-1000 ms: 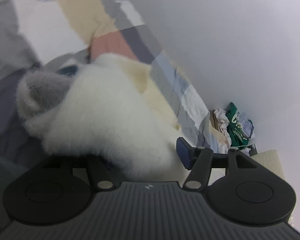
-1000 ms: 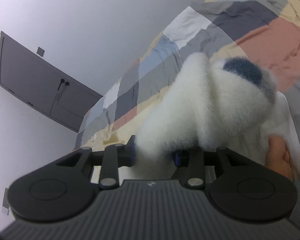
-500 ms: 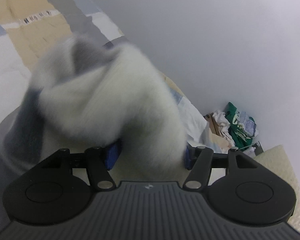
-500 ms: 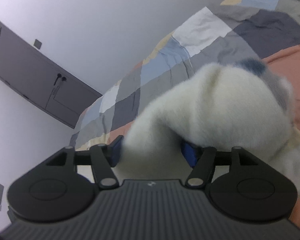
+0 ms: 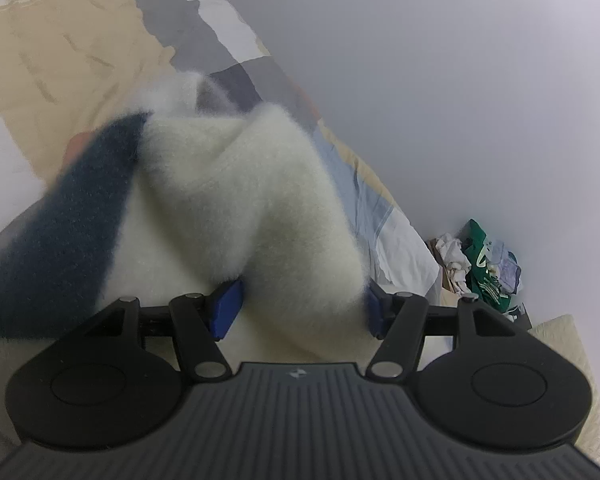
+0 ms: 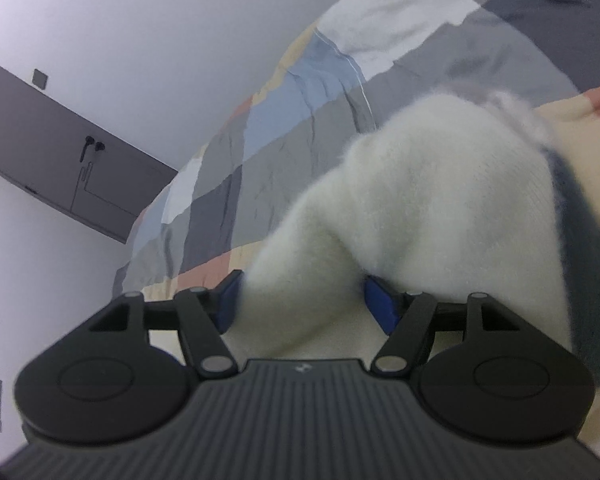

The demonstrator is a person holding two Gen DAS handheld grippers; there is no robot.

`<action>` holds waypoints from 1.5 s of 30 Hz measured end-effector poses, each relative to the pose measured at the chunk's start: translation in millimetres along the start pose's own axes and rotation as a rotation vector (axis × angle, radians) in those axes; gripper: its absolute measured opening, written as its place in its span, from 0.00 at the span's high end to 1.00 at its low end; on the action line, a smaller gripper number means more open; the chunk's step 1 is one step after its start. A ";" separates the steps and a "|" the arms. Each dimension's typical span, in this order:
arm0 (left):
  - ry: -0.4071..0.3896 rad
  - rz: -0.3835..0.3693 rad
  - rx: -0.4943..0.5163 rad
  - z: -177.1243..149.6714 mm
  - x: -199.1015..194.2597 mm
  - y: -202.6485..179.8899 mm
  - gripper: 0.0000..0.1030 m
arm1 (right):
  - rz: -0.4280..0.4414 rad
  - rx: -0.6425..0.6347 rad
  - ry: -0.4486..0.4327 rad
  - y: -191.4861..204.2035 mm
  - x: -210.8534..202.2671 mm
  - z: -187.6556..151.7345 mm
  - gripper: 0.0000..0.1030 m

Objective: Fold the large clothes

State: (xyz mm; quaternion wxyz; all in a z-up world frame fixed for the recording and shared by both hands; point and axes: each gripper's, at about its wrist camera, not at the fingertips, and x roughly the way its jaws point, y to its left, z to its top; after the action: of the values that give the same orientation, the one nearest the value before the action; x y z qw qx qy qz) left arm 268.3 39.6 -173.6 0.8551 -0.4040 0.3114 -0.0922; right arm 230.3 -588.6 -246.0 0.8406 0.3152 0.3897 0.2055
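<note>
A fluffy white garment (image 5: 260, 200) with a navy band (image 5: 80, 216) lies bunched on the patchwork quilt (image 5: 60, 60). A thick fold of it fills the gap of my left gripper (image 5: 300, 300), whose blue pads (image 5: 228, 300) stand wide apart and do not pinch it. In the right wrist view the same white garment (image 6: 420, 208), with its dark band (image 6: 580, 240) at the right, humps up between the jaws of my right gripper (image 6: 304, 300). Those jaws also stand wide, and the cloth rests loosely between the pads (image 6: 380, 304). The fingertips are hidden under the fleece.
The quilt (image 6: 260, 160) covers a bed that runs along a pale wall. A pile of clothes (image 5: 480, 264) with something green sits on the floor past the bed's edge. Near it is a cream cushion-like thing (image 5: 560, 340). A dark door (image 6: 60, 168) is at the far left.
Both grippers swept across the bed and sank a little, with the garment carried along. The right jaws went from a narrow pinch on the fleece to wide apart. The navy band came into the left view.
</note>
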 end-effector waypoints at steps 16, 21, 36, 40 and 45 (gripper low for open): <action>-0.084 0.059 0.222 -16.5 -59.7 -20.0 0.25 | 0.077 -0.086 0.006 3.4 -39.9 4.6 0.32; -0.139 0.171 0.328 -23.6 -85.1 -25.8 0.22 | 0.027 -0.193 -0.091 9.6 -72.4 6.2 0.14; -0.142 0.474 0.258 7.8 -56.8 22.6 0.22 | -0.236 -0.333 -0.183 -14.4 -76.5 27.8 0.15; -0.140 0.453 0.221 14.0 -43.2 31.6 0.22 | -0.262 -0.319 -0.123 -21.0 -40.6 37.0 0.15; -0.136 0.436 0.211 21.0 -36.5 33.6 0.23 | -0.295 -0.342 -0.058 -32.0 -9.4 40.4 0.21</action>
State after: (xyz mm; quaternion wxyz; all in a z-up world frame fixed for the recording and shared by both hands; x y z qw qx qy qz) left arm 249.1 89.9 -171.9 0.9113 -0.2409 0.3217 0.0899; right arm 259.4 -632.1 -243.0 0.9136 0.1136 0.3666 0.1342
